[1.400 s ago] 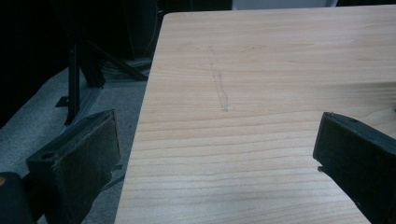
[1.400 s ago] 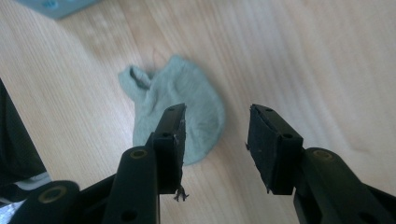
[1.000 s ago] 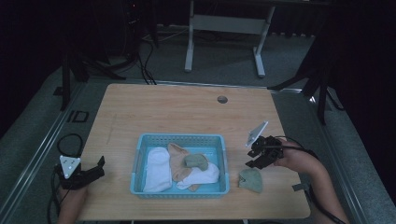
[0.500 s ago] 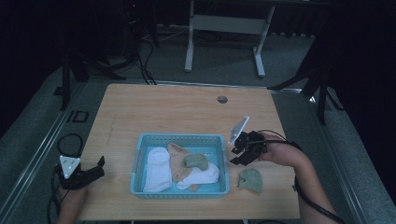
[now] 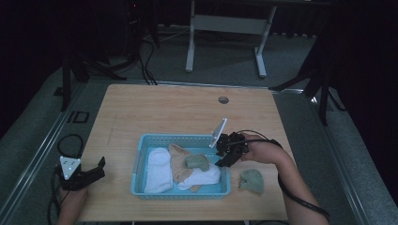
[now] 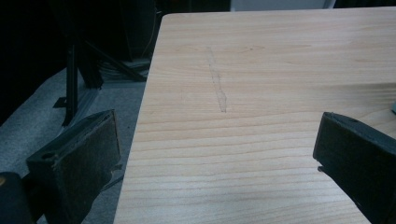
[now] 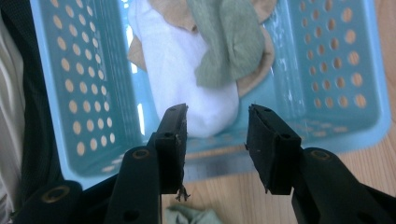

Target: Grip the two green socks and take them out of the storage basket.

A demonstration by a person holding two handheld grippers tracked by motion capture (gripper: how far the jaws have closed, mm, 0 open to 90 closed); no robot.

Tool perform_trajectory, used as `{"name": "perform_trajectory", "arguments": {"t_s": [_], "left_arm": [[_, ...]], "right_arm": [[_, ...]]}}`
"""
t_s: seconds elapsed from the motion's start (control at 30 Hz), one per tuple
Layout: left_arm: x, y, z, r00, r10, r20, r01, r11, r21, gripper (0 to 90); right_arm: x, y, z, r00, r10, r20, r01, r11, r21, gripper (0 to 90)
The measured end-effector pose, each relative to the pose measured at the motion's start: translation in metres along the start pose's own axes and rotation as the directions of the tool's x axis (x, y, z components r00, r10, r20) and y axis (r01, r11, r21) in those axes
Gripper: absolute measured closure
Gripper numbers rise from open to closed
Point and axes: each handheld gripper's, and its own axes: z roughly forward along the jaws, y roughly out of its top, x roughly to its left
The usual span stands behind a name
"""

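Looks like sock sorting out of the light-blue perforated plastic basket (image 5: 141,161) on the pale wooden counter (image 5: 164,112). My read: roughly one item done, most left.

- Done: one sage-green sock (image 5: 252,180) lies flat on the counter just right of the basket, clear of its rim.
- Left in the basket: a white sock (image 5: 157,171) at its left end, a tan sock (image 5: 179,161) mid-basket, a second green sock (image 5: 197,162) draped over the tan one, and another white sock (image 5: 202,177) toward the near right corner.
- Right claw (image 5: 225,157): over the basket's right end, jaws part-spread with nothing between the pads, aimed into the pile. Next pick is likely the white or green sock there.
- Left claw (image 5: 94,171): parked at the counter's near-left corner, well apart from the basket, jaws spread wide, empty.

View differences:
- Right gripper view looks straight down the jaws: the white sock toe (image 7: 187,70) sits just beyond the tips, the green sock (image 7: 229,42) overlaps it, and the gap is clear. The high view is too dim and small to confirm whether the pads touch fabric; probably not yet.
- Left gripper view gives bare wood grain with a faint pencil-like streak (image 6: 217,79) and the counter's edge.
- High view gives the overall layout.
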Motion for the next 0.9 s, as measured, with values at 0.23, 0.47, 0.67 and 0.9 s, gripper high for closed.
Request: {"name": "perform_trajectory", "arguments": {"t_s": [0.23, 0.47, 0.67, 0.9], "left_arm": [[0.0, 0.0, 0.0, 1.0, 0.001, 0.002, -0.001, 1.0, -0.002, 0.4], [0.0, 0.0, 0.0, 1.0, 0.0, 0.002, 0.0, 1.0, -0.003, 0.4], [0.0, 0.0, 0.0, 1.0, -0.001, 0.004, 0.001, 1.0, -0.004, 0.4], [0.0, 0.0, 0.0, 1.0, 0.003, 0.004, -0.003, 1.0, -0.003, 0.4]], "right_arm": [[-0.001, 0.016, 0.014, 0.9997, -0.024, -0.01, 0.024, 0.999, 0.031, 57.6], [-0.004, 0.027, 0.028, 0.9992, -0.036, -0.017, 0.037, 0.997, 0.069, 57.6], [-0.007, 0.033, 0.04, 0.999, -0.036, -0.026, 0.039, 0.995, 0.087, 57.6], [-0.008, 0.04, 0.052, 0.9984, -0.043, -0.038, 0.047, 0.993, 0.104, 56.4]]}}
